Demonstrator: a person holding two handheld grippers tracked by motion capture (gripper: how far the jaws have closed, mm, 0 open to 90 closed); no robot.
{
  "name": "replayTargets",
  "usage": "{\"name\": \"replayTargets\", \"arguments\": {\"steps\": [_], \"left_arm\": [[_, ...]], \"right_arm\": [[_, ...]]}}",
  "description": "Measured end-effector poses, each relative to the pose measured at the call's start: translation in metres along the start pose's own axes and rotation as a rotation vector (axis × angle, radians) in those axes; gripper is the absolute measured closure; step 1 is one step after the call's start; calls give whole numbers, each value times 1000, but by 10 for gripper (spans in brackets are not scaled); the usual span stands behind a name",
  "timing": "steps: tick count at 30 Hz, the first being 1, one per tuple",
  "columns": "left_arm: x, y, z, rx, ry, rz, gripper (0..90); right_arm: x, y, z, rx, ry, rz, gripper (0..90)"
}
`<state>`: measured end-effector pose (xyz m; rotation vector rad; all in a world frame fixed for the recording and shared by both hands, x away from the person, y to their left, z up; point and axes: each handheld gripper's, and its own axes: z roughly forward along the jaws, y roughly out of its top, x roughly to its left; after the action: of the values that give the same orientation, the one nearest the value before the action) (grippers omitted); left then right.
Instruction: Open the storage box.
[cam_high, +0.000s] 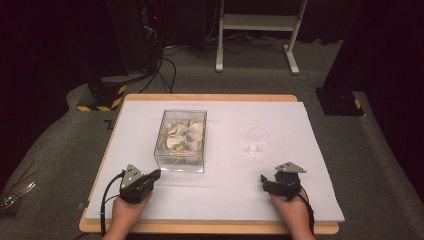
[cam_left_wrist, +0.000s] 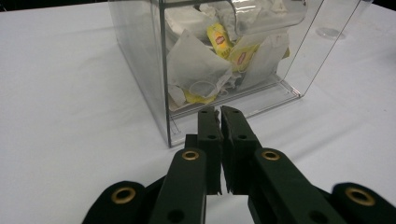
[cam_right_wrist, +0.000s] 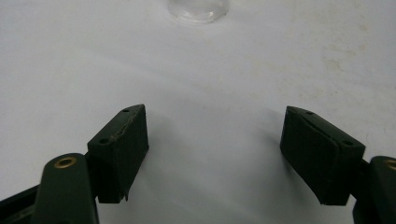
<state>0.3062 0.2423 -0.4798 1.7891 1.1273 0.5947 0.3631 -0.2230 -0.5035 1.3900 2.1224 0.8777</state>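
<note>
White table covering carries a clear box of tea bags, top cut off in the left gripper view. Left gripper, just before it, is closed on nothing. Right gripper gapes empty, with the clear cup beyond it, barely discernible.

Sitting on the table, left of middle: clear box, holding tea bags. Standing to its right, well apart: clear cup. Resting at the near edge, just before the box's near left corner: left gripper. Lying near the near edge, before the cup: right gripper.
</note>
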Motion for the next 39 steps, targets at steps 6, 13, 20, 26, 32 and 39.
{"name": "replayTargets", "arguments": {"steps": [6, 13, 20, 26, 32, 39], "left_arm": [[-2, 5, 0, -19, 4, 5, 751], [-6, 13, 1, -26, -22, 43, 605], [-14, 23, 12, -16, -38, 79, 522], [-14, 27, 21, -20, -44, 53, 438], [-12, 31, 26, -27, -41, 52, 396], [-9, 31, 33, -36, -50, 36, 426]], "right_arm": [[0, 0, 0, 0, -1, -2, 235], [0, 0, 0, -2, -2, -2, 236], [0, 0, 0, 0, -2, -1, 237], [0, 0, 0, -1, -2, -1, 238], [0, 0, 0, -1, -1, -1, 238], [1, 0, 0, -1, -1, -1, 239]]}}
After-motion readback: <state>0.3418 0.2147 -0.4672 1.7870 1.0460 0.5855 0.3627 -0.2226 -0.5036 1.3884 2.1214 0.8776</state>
